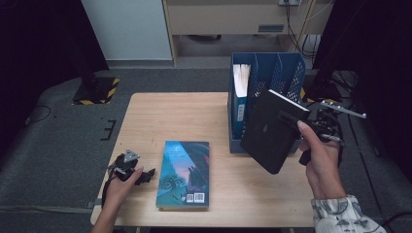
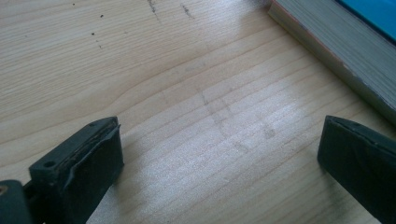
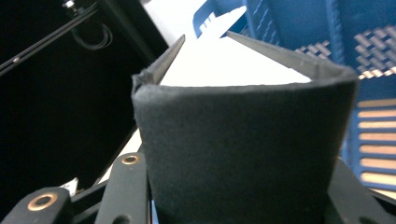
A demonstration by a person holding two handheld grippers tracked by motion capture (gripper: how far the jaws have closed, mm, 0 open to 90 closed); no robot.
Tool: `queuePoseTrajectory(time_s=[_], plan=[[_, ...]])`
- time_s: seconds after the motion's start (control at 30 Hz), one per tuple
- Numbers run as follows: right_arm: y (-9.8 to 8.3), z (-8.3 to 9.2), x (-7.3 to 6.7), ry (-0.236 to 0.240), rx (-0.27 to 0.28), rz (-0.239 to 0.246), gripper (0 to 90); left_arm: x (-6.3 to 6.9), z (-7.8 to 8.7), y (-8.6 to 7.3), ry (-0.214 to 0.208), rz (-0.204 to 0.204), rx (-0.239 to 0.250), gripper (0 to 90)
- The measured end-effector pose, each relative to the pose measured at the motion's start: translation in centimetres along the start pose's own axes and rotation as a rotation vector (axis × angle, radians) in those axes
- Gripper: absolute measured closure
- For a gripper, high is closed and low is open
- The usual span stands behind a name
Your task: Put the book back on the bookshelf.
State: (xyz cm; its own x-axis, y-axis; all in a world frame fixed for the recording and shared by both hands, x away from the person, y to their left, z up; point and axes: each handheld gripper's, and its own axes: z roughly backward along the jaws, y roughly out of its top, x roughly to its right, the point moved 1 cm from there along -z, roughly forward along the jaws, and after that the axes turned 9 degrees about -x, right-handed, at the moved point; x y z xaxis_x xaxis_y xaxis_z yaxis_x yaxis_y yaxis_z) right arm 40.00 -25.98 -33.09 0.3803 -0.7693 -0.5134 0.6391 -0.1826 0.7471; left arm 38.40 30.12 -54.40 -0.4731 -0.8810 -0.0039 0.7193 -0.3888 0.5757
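A black hardcover book (image 1: 271,130) hangs tilted in the air in front of the blue file organizer (image 1: 291,73), with my right gripper (image 1: 297,121) shut on its spine. In the right gripper view the book's black spine (image 3: 243,149) sits between the jaws, white pages above it. A blue illustrated book (image 1: 184,174) lies flat on the wooden table (image 1: 180,116). My left gripper (image 1: 145,175) rests on the table just left of that book, its fingers (image 2: 79,163) wide open over bare wood, with the book's page edge (image 2: 336,51) at the upper right.
The organizer has upright slots; a white and blue book (image 1: 240,97) stands in its leftmost slot. A black stand base with yellow stripes (image 1: 94,90) sits on the grey floor at the far left. Cables (image 1: 335,116) trail at the right.
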Motion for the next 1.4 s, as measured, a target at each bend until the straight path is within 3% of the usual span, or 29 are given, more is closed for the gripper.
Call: queuePoseTrajectory(time_s=[0.13, 0.6, 0.97, 1.4], plan=[[1.0, 0.2, 0.8, -0.02, 0.025, -0.033, 52.9, 0.0, 0.0, 0.0, 0.0, -0.001, -0.001, 0.0], [4.1, 0.1, 2.6, -0.093, 0.033, -0.027, 52.7, 0.0, -0.1, 0.1, -0.001, 0.0, 0.001, 0.0], [5.1, -0.5, 3.1, -0.128, 0.037, -0.012, 52.7, 0.1, -0.1, 0.1, -0.002, -0.001, 0.002, 0.0], [4.9, 1.1, 3.9, -0.186, 0.072, -0.011, 52.6, 0.1, -0.1, 0.1, -0.003, -0.003, 0.002, 0.0]])
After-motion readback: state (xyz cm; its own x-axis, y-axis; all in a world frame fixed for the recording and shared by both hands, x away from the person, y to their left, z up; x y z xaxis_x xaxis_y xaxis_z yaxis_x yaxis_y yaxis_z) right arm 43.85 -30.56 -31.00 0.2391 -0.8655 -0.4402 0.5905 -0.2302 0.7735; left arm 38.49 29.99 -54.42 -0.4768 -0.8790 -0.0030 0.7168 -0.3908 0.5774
